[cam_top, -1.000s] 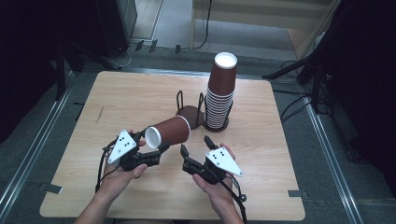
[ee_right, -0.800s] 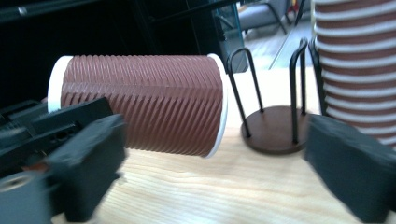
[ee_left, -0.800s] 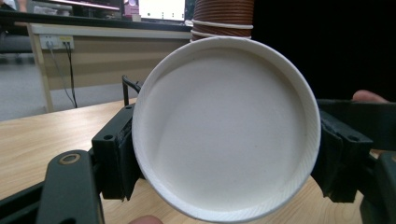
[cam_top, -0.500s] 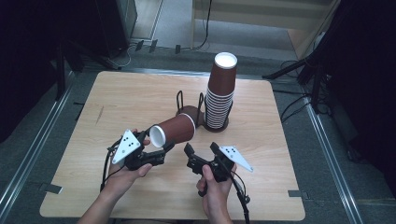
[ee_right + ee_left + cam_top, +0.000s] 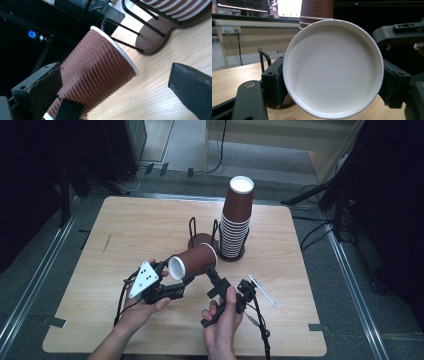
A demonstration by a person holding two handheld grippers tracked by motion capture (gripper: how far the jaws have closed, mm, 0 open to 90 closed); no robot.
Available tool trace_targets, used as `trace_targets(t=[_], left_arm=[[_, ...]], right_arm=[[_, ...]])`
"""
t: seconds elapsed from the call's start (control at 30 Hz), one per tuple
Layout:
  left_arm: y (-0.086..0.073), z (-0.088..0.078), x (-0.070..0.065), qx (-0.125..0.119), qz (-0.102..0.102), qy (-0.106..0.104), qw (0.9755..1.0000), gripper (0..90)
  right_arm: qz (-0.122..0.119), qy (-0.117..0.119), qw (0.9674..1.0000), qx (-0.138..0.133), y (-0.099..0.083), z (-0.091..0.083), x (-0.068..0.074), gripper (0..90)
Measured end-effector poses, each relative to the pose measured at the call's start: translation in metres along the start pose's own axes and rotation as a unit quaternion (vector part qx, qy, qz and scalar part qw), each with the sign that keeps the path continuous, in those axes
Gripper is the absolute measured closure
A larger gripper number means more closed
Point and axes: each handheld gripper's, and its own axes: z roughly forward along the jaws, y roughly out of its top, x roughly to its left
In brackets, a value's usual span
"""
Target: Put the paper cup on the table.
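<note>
A brown ribbed paper cup point(image 5: 192, 261) lies on its side in mid-air at the centre of the high view, its white mouth turned toward the lower left. The left gripper point(image 5: 176, 284), at lower left of centre, pinches the cup near its rim, one jaw pressed on each side. The cup sits just in front of a dark wire cup holder point(image 5: 201, 236) and a tall stack of matching cups point(image 5: 236, 220), which stands upright on the wooden table point(image 5: 125, 235).

Compared with the view a second ago, the right gripper point(image 5: 212, 276) has turned: its grey plate, which faced the camera then, now lies over toward the lower right, and its jaws point up toward the cup's base. The cup itself has barely shifted. This suggests the right hand is lining up to take hold of the cup's far end, though it does not yet hold it.

The right gripper view shows what the high view cannot: the jaws stand spread wide, with the cup point(image 5: 95, 72) slanting between them and table grain beyond. The left gripper view looks straight into the cup's empty white interior point(image 5: 332, 67), jaws tight against both sides of the rim, the stack point(image 5: 317, 10) rising behind at the top.
</note>
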Motion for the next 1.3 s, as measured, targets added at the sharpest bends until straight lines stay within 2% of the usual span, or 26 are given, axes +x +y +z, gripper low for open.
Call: trace_targets(t=[0.1,0.23,0.4,0.5,0.63,0.87,0.97,1.1,1.3], left_arm=[[-0.001,0.001,-0.002,-0.004,-0.001,-0.002,1.0,23.5],[-0.004,0.002,-0.005,-0.004,0.005,-0.004,1.0,23.5],[-0.006,0.004,-0.008,-0.004,0.009,-0.009,0.9999,23.5],[-0.006,0.004,-0.01,-0.007,0.012,-0.014,0.9998,23.5],[-0.007,0.005,-0.013,-0.006,0.02,-0.018,0.9996,23.5],[-0.009,0.007,-0.018,-0.004,0.038,-0.025,0.999,23.5],[-0.009,0.007,-0.019,-0.007,0.036,-0.028,0.9989,23.5],[-0.01,0.007,-0.02,-0.007,0.04,-0.031,0.9987,23.5],[-0.009,0.006,-0.019,-0.009,0.038,-0.033,0.9987,23.5]], right_arm=[[0.047,0.004,0.9989,0.0,-0.001,0.001,-0.004,0.0],[0.111,0.014,0.9937,0.005,-0.003,0.004,-0.007,0.0],[0.16,0.033,0.9864,0.014,-0.002,0.008,-0.007,0.0],[0.181,0.035,0.9828,0.019,-0.001,0.011,-0.006,0.0],[0.204,0.035,0.9779,0.025,0.0,0.015,-0.007,0.0],[0.227,0.037,0.9726,0.029,0.001,0.022,-0.007,0.0],[0.23,0.039,0.9718,0.033,0.003,0.025,-0.009,0.0],[0.241,0.045,0.9682,0.051,0.005,0.03,-0.013,0.0],[0.248,0.062,0.965,0.059,0.008,0.034,-0.015,0.7]])
